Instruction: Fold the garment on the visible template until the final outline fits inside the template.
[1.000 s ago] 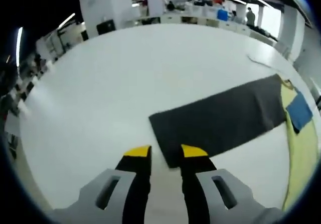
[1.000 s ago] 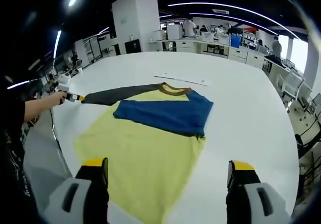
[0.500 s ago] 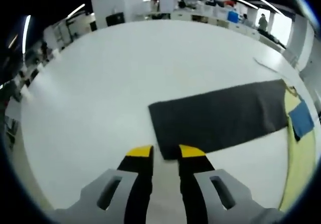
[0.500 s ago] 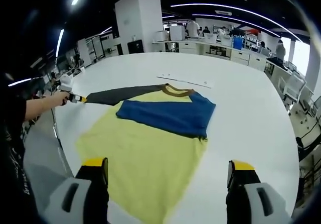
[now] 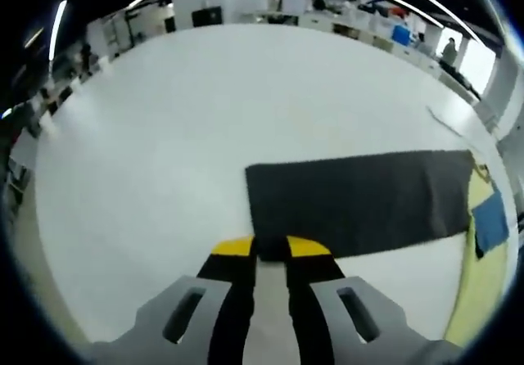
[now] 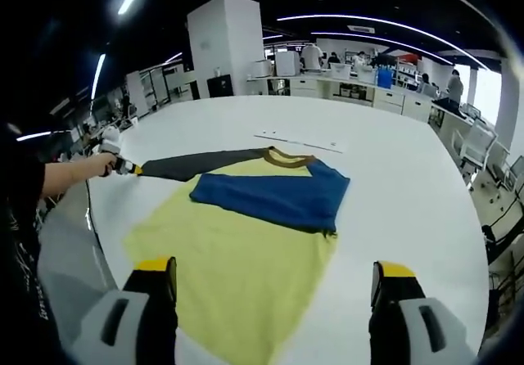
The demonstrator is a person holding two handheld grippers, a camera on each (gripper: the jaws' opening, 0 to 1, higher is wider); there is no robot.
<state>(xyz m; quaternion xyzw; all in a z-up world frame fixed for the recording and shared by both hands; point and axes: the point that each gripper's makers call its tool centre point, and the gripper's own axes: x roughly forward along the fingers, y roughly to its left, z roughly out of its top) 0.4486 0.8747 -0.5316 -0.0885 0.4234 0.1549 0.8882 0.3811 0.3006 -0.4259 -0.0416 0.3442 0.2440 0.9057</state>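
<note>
Here the garment (image 6: 237, 242) lies flat on the white surface (image 6: 393, 177). It is a shirt with a yellow body, a brown collar (image 6: 286, 155), one dark grey sleeve (image 5: 356, 201) and one blue sleeve (image 6: 270, 197). In the right gripper view the blue sleeve is folded inward and rests across the upper part of the yellow body. The grey sleeve is stretched out straight to the side, away from the body, and lies flat on the surface.

In the left gripper view the left gripper (image 5: 268, 248) is at the outer end of the grey sleeve. Its yellow-tipped fingers (image 5: 233, 247) stand very near each other, with the edge of the sleeve's cuff between them, so they seem to be pinching the cloth. In the right gripper view this same gripper is small at the far left, in a person's hand (image 6: 97, 165), at the tip of the grey sleeve.

The right gripper (image 6: 275, 268) is above the lower hem of the yellow body. Its fingers (image 6: 155, 267) stand wide apart and hold nothing.

A thin pale strip (image 6: 299, 141) lies on the surface beyond the collar, apart from the garment; what it is I cannot tell.
</note>
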